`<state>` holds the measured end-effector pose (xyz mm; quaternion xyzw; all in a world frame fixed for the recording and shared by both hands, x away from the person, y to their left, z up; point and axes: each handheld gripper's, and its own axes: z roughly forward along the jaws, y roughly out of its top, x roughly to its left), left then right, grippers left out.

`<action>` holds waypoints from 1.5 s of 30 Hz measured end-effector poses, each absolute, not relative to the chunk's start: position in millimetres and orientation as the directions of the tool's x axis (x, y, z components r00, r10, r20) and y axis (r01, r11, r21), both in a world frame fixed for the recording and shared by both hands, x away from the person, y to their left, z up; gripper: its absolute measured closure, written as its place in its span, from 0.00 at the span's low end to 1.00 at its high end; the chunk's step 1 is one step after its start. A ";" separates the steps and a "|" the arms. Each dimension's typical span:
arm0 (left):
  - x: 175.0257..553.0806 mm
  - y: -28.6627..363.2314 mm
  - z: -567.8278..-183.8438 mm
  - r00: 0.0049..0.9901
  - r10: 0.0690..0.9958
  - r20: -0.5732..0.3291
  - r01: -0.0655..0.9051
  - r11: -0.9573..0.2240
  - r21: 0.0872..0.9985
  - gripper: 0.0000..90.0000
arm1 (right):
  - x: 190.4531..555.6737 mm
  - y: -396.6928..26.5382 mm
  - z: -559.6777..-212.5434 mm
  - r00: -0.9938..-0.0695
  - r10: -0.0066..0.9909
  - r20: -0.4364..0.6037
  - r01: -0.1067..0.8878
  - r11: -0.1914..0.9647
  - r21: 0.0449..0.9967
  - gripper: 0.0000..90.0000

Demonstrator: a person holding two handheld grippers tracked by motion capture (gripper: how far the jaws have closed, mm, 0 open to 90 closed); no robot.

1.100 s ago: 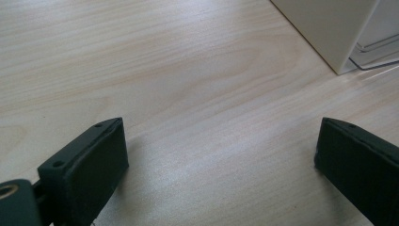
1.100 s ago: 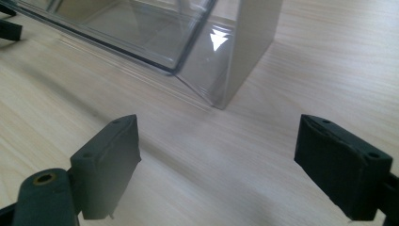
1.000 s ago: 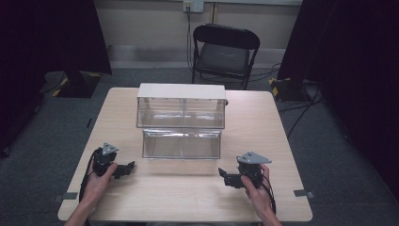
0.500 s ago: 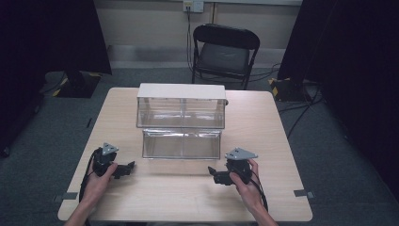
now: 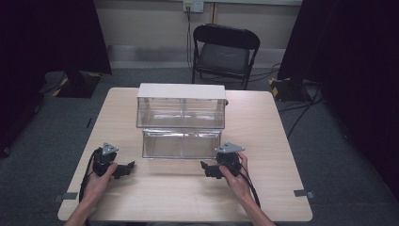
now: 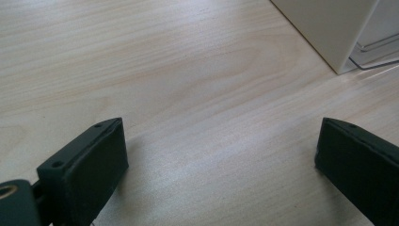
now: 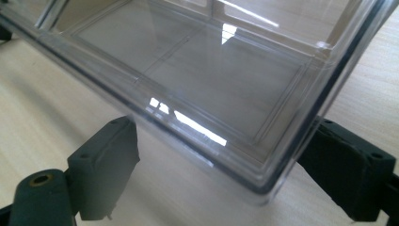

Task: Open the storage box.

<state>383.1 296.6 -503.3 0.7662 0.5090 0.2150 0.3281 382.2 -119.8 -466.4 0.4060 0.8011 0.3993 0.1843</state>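
From above, the clear drawer sticks out of the bottom of the plastic cabinet at the middle of the table; the right gripper sits just at its near right corner, while the left gripper rests on the tabletop well to the left, apart from it. Along the left gripper, the jaws gape wide over bare wood, holding nothing. Along the right gripper, the jaws stand wide on either side of the drawer's corner, not closed on it. I'd worry about that corner: a grip there could slip off the slick wall, or pull the drawer askew so it jams.
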 end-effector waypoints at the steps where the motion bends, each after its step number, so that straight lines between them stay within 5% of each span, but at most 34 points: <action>1: 383.0 296.5 -503.4 0.389 0.921 -0.007 0.640 -0.265 0.722 0.03 | 382.2 -119.8 -466.4 -0.602 0.798 0.029 0.503 0.351 0.789 0.14; 45: 383.1 296.6 -503.3 0.390 0.921 -0.005 0.639 -0.266 0.721 0.03 | 377.3 -121.2 -460.4 -0.580 0.810 0.088 0.514 0.280 0.811 0.12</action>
